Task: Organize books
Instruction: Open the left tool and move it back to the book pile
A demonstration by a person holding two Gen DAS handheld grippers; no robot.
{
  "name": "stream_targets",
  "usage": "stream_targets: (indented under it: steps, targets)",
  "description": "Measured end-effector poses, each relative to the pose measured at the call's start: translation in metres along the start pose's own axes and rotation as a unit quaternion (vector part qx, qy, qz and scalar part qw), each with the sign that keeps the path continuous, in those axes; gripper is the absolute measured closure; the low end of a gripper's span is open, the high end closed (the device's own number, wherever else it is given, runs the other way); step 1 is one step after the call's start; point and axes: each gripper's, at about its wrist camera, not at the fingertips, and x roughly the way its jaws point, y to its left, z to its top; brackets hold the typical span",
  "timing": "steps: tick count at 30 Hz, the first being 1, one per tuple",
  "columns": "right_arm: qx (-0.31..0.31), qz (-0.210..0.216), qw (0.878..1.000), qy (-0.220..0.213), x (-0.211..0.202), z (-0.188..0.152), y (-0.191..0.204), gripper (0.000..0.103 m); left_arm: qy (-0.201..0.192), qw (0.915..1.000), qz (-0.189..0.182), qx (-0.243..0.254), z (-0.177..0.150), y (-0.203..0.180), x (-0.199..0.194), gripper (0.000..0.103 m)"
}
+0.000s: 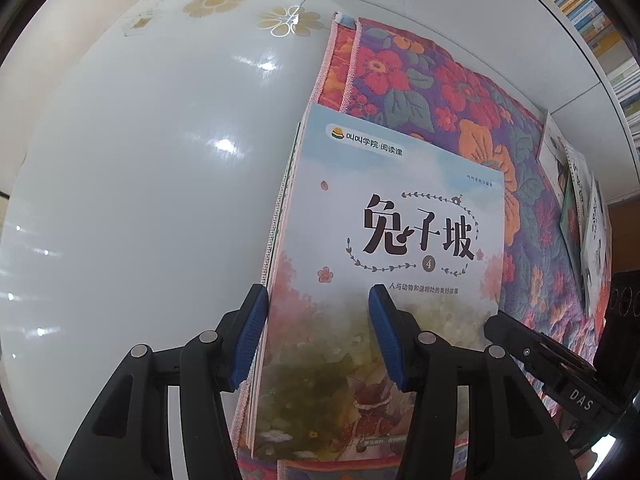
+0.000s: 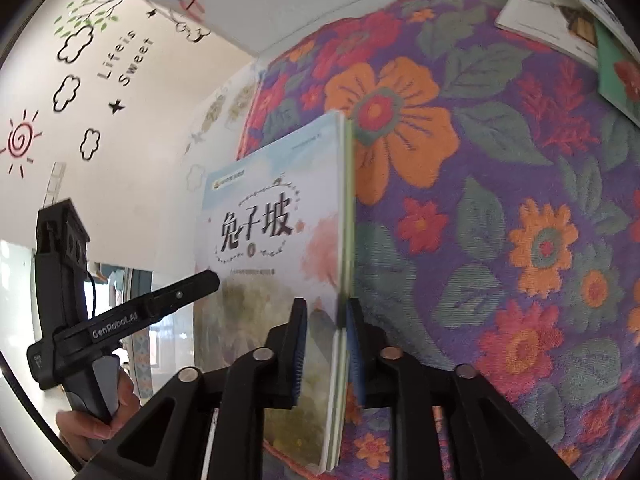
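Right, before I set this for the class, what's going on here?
A person with a handheld gripper in each hand is squaring up a stack of thin books on a floral cloth spread on a white table. The left gripper straddles the stack's left edge and the right gripper its right edge, both with jaws apart rather than clamped. More books lie at the cloth's far side.
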Motion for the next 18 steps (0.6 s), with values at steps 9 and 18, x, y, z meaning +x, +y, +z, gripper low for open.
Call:
stream_targets:
  steps: [9,18]
  targets:
    - [0.030,0.029,0.999,-0.010,-0.012,0.002,-0.016,0.079,-0.020,0.9985,0.045,-0.024,0.001,0.008,-0.017,0.054]
    - [0.051,0.053,0.991,-0.111,-0.091,0.005,-0.066,0.079,-0.083,0.9965,0.007,0.003,0.019,-0.056,-0.052,0.054]
